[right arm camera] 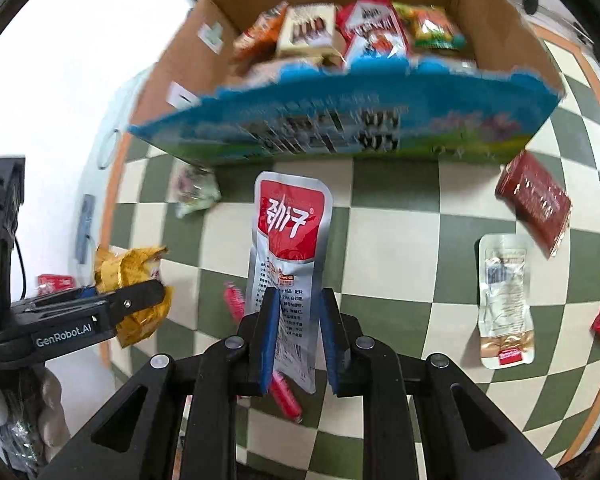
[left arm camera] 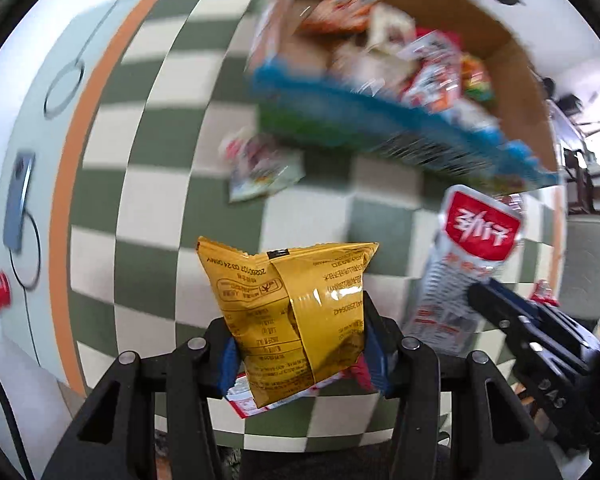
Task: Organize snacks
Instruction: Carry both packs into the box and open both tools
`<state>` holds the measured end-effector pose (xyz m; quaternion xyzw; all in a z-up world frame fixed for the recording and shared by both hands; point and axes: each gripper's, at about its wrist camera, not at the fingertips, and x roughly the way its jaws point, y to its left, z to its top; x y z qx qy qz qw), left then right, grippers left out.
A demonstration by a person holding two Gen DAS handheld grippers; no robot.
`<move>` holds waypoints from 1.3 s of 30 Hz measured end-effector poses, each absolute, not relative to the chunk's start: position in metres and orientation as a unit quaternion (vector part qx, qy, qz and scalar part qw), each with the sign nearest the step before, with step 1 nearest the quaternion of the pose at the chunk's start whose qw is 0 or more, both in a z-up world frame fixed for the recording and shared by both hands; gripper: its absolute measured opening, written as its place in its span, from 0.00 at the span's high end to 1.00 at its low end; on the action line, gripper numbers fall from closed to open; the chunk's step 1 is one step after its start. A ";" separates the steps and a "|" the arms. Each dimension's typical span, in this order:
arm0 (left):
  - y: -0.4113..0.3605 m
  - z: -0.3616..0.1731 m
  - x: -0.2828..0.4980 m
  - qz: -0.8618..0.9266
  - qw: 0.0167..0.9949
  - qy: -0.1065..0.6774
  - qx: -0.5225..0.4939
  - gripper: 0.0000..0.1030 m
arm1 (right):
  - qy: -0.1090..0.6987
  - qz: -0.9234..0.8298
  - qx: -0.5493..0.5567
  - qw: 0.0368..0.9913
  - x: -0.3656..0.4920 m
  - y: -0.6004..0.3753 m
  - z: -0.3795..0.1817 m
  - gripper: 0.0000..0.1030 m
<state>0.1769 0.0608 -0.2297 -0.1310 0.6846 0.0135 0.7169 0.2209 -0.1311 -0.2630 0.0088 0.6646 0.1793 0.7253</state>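
surface: green-and-cream checkered cloth (right arm camera: 396, 240) was spread over the bench, edged in orange, with loose snacks scattered on it.
box: a cardboard box (right arm camera: 500, 28) with a blue printed front stood at the far side, already holding several packets.
left tongs: the left tongs (left arm camera: 296, 344) were clamped partway on a yellow packet (left arm camera: 288, 304), held clear of the cloth.
right tongs: the right tongs (right arm camera: 298, 340) were nearly closed, pinching a silver pouch (right arm camera: 288, 248) with a red label.
step: both snacks were judged lifted and in carry toward the box.
next: release over the open box was called for.
writing: "genrobot.ai" was read on the left tongs; the pouch's large characters were not made out with certainty.
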 end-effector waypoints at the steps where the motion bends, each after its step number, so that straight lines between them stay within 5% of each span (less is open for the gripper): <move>1: 0.064 -0.218 0.189 0.003 0.723 0.679 -0.125 0.54 | 0.660 0.181 0.015 0.729 0.222 -0.134 -0.255 0.79; 11: 0.033 -0.161 0.287 -0.048 0.757 0.648 -0.074 0.54 | 0.617 0.204 0.059 0.758 0.266 -0.152 -0.168 0.79; 19: 0.044 -0.175 0.356 -0.037 0.742 0.667 -0.060 0.54 | 0.596 0.204 0.067 0.773 0.329 -0.156 -0.137 0.79; 39: 0.069 -0.269 0.407 0.001 0.645 0.761 -0.073 0.51 | 0.676 0.183 0.062 0.711 0.424 -0.128 -0.236 0.77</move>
